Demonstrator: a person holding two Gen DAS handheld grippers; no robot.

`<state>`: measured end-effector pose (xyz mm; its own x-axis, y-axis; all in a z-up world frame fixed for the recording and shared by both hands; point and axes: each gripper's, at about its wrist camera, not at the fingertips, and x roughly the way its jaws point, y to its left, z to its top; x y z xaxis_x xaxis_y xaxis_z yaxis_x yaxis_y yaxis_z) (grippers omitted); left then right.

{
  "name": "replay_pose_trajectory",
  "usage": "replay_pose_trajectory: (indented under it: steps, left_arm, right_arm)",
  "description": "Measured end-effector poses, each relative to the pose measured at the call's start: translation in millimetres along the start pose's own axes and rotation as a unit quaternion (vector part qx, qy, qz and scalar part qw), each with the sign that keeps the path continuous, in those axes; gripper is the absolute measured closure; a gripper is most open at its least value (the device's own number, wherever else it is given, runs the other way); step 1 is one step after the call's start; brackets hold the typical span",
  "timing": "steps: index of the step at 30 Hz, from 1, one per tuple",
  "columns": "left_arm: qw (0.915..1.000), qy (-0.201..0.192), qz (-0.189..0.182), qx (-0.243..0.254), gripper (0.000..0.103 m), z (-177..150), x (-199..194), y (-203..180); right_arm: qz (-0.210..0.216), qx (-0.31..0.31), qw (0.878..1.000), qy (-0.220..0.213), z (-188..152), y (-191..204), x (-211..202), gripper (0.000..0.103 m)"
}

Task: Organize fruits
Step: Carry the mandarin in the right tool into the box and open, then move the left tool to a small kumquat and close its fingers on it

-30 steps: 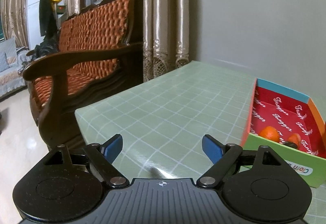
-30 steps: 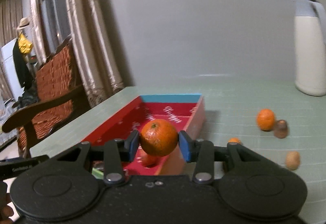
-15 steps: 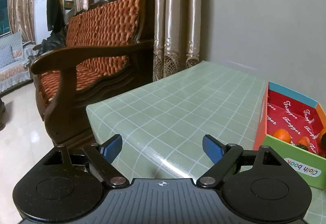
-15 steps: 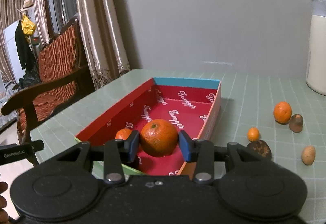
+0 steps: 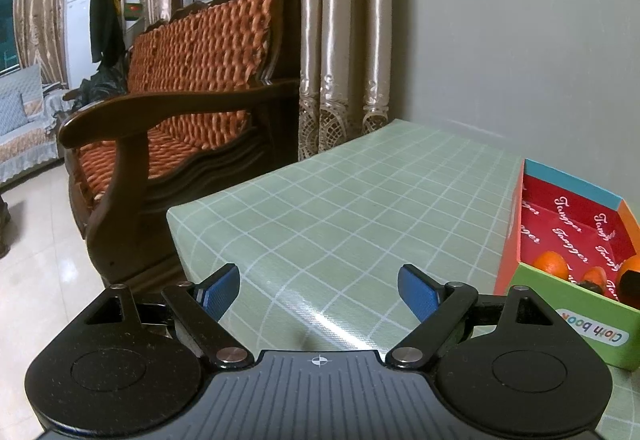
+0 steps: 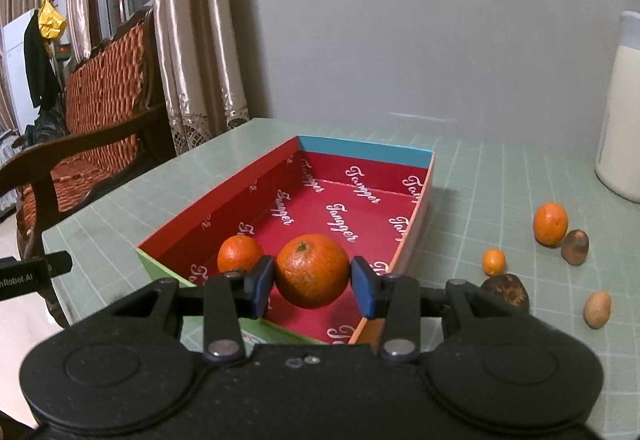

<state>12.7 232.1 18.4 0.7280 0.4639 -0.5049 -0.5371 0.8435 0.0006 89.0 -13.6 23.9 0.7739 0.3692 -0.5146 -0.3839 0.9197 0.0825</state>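
Right tongs (image 6: 312, 282) clamped on orange (image 6: 311, 270), above box (image 6: 224, 208) beneath. Left tongs (image 5: 319, 294) apart, empty. Probably light, firm, slightly yielding; best gripped across the middle.

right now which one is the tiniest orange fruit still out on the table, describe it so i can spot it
Start at the red-lined box on the green checked table and look just past its right wall. There, among the loose fruit, sits the small orange fruit, right behind a dark brown fruit. It is clearly smaller than the orange farther back, and its neighbours are brown or tan.
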Motion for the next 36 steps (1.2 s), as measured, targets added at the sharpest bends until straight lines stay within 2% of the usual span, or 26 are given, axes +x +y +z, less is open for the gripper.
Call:
replay_pose_trajectory:
  steps: [5,17,18,21,22,27,29,33,36]
  left_arm:
    - [1.0000,-0.001,-0.001,0.003,0.017,-0.2,-0.6,-2.4]
    - [0.9999,-0.002,-0.007,0.010,0.017,0.1,-2.3,-13.5]
    - [0.9999,-0.004,-0.009,0.013,0.017,-0.1,-3.4,-16.3]
    - [0.9993,-0.016,-0.014,0.030,0.017,-2.0,-9.5,-27.1]
    - [0.9989,-0.021,-0.016,0.038,0.017,-2.8,-11.8,-31.9]
    - [0.9951,-0.047,-0.036,0.079,0.017,-7.8,-25.5,-60.7]
    - [0.9933,-0.055,-0.047,0.091,0.017,-9.7,-31.6,-72.0]
    - [0.9888,-0.070,-0.078,0.106,0.017,-12.8,-45.0,-95.6]
    - [0.9838,-0.082,-0.102,0.122,0.017,-13.3,-56.9,-112.9]
  right_arm:
    - [-0.001,-0.004,1.000,0.002,-1.1,1.4,1.7,0.061]
    - [-0.006,-0.009,1.000,-0.026,5.1,-2.0,-12.1,0.059]
    - [-0.008,-0.007,1.000,-0.029,5.0,-4.7,-14.9,0.058]
    - [-0.012,-0.001,0.999,-0.041,3.8,-14.5,-23.6,0.046]
    - [-0.018,0.001,0.999,-0.046,2.7,-19.4,-27.7,0.040]
    - [-0.057,0.006,0.996,-0.070,-5.7,-49.3,-48.3,0.033]
    - [-0.076,0.019,0.994,-0.081,-11.5,-66.6,-57.0,0.024]
    - [-0.134,0.040,0.985,-0.101,-22.7,-98.2,-72.0,0.021]
    - [-0.166,0.056,0.978,-0.110,-31.8,-119.2,-84.2,0.015]
